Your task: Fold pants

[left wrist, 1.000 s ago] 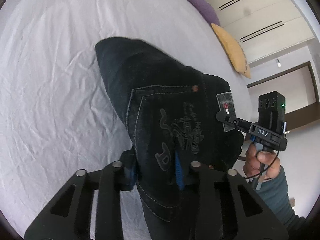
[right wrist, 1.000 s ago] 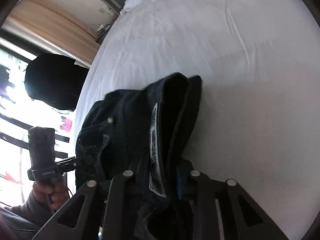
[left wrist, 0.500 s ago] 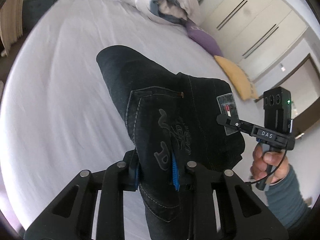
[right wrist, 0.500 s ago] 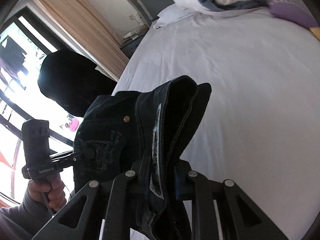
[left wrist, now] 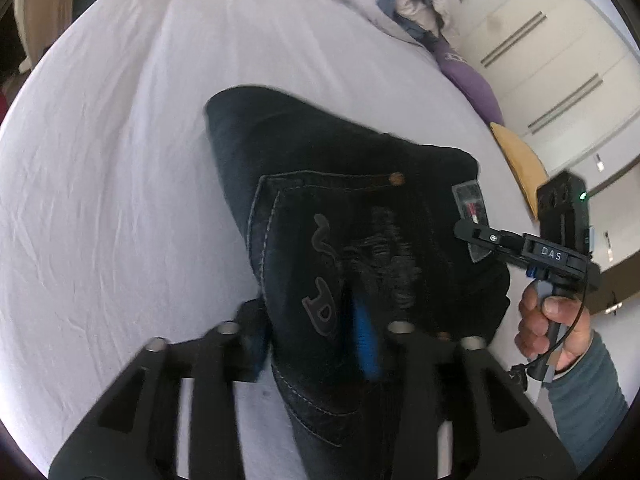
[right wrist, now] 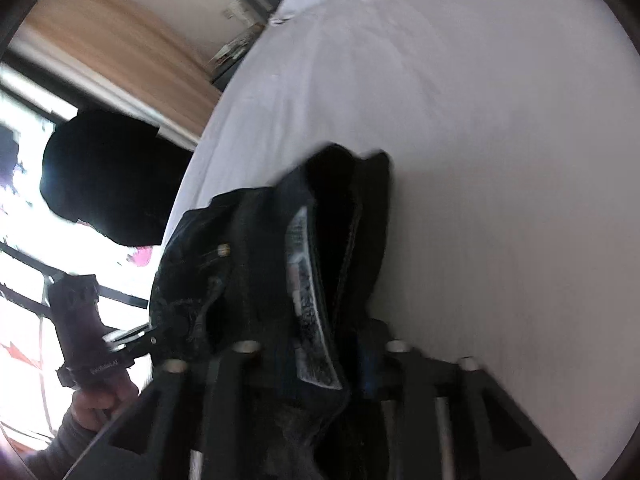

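Dark blue jeans (left wrist: 340, 216) hang folded between both grippers above the white bed sheet (left wrist: 112, 184). My left gripper (left wrist: 316, 324) is shut on the jeans at the back pocket with the stitched design. My right gripper (right wrist: 316, 348) is shut on the waistband beside the inner label (right wrist: 308, 300). In the left wrist view the right gripper (left wrist: 472, 236) pinches the waistband at the patch, held by a hand. In the right wrist view the left gripper (right wrist: 148, 336) shows at the lower left, also pinching the jeans.
A rolled duvet (left wrist: 416, 4), a purple pillow (left wrist: 468, 80) and a yellow pillow (left wrist: 516, 156) lie along the bed's far side by white wardrobes. A bright window (right wrist: 24, 280), a curtain (right wrist: 104, 64) and the person's dark head (right wrist: 104, 180) are left in the right wrist view.
Both grippers have dropped back toward the bed with the jeans still held; the views tilted down after rising half a second ago. The grips are unchanged.
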### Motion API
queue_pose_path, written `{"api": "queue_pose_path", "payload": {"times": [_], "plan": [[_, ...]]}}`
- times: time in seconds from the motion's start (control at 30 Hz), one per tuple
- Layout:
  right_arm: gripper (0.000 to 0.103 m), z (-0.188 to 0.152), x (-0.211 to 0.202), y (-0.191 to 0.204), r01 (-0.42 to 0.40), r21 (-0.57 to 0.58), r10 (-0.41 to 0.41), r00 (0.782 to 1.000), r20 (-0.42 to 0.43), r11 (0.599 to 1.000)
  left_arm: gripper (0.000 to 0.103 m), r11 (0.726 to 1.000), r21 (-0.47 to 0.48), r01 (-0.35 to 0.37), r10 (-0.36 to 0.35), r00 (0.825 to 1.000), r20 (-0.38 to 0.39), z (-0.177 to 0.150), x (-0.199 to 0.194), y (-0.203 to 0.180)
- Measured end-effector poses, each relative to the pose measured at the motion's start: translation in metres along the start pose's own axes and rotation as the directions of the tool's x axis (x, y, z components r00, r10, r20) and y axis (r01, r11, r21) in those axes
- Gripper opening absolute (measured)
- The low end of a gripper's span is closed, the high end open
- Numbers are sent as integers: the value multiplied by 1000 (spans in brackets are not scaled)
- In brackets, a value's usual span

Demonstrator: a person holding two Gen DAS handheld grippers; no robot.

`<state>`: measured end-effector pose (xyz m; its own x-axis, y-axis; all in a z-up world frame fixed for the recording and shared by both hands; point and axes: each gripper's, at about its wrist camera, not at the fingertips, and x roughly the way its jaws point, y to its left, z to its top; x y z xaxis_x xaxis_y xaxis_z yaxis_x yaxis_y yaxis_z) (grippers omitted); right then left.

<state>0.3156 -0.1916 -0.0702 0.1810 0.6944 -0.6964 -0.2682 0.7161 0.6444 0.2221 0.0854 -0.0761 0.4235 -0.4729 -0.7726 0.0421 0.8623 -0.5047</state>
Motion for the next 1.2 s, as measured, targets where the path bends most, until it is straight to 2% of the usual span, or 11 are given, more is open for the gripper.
{"api": "queue_pose_path", "payload": {"times": [0.13,0.3,0.47,0.57,0.67,0.8,0.87,0.93,1.07,1.13,1.2], "plan": [[48,-12,-8,-26,-171,101,164,983,80,980,51,999,3,50,-50,998,34,-11,-6,9],[78,-39,-55,-36,-134,183,94,973,211,974,77,994,55,-90,82,989,124,-16,-36,-8],[85,-92,-110,-6,83,122,-118,941,317,989,102,946,153,-285,215,908,359,-62,-111,-59],[91,-126,-145,32,202,44,-202,885,419,978,103,871,174,-460,293,770,567,-97,-162,-107],[98,-158,-181,79,336,-15,-273,788,552,942,103,792,99,-602,356,587,727,-131,-210,-146],[103,-197,-232,154,509,-74,-268,566,780,858,103,709,-26,-705,372,341,863,-176,-274,-189],[103,-218,-263,188,591,-95,-234,455,859,801,103,721,-68,-690,344,272,899,-194,-301,-205],[103,-229,-290,215,625,-105,-197,395,897,774,103,748,-64,-660,317,271,909,-204,-325,-214],[103,-249,-334,250,627,-73,-158,305,939,776,103,753,2,-659,329,378,865,-205,-348,-226],[103,-261,-347,265,641,-76,-134,272,953,764,103,709,-20,-705,360,338,870,-215,-358,-232],[103,-267,-351,274,645,-100,-121,289,950,758,103,710,-2,-704,367,368,855,-218,-362,-235]]}}
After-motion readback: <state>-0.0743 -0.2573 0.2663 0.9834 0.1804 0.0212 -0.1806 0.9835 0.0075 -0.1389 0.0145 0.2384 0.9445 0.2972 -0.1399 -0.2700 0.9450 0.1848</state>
